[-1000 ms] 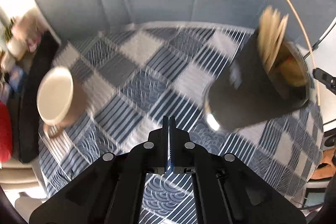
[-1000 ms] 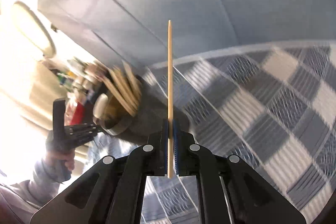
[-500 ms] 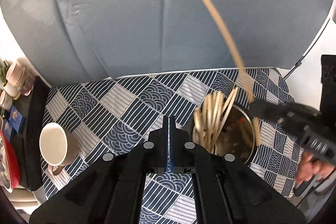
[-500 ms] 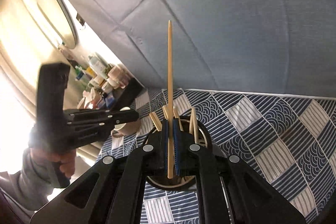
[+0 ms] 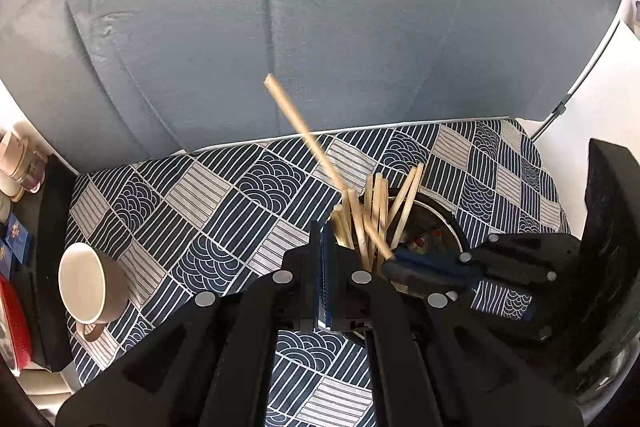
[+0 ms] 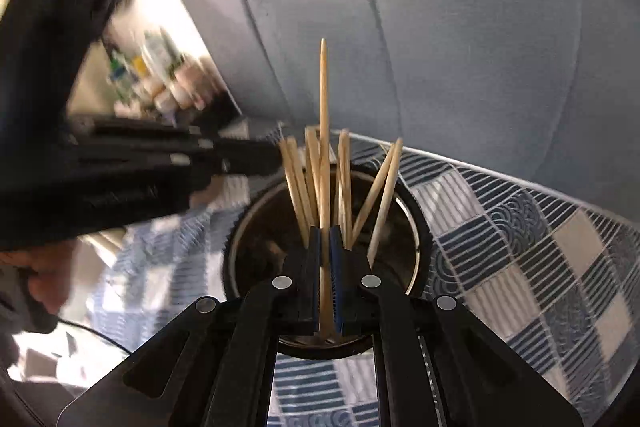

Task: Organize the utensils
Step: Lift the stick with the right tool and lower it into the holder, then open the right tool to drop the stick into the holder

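Observation:
A round black holder (image 6: 416, 227) with a steel inside stands on the patterned cloth and holds several wooden chopsticks (image 6: 296, 183). My right gripper (image 6: 325, 239) is shut on a single chopstick (image 6: 323, 99) that points up, right over the holder's mouth. In the left wrist view the same chopstick (image 5: 304, 135) slants up to the left from the right gripper (image 5: 394, 259) above the holder (image 5: 440, 223). My left gripper (image 5: 324, 235) is shut and empty, just left of the holder's chopsticks (image 5: 376, 203).
A beige cup (image 5: 86, 285) lies on its side at the cloth's left edge. A black tray (image 5: 48, 259) with small items borders the left. A grey padded backdrop (image 5: 320, 27) stands behind the table. Checked cloth (image 5: 224, 203) covers the table.
My right gripper has carried the chopstick down over the holder's mouth. My left gripper has come closer to the holder, still shut.

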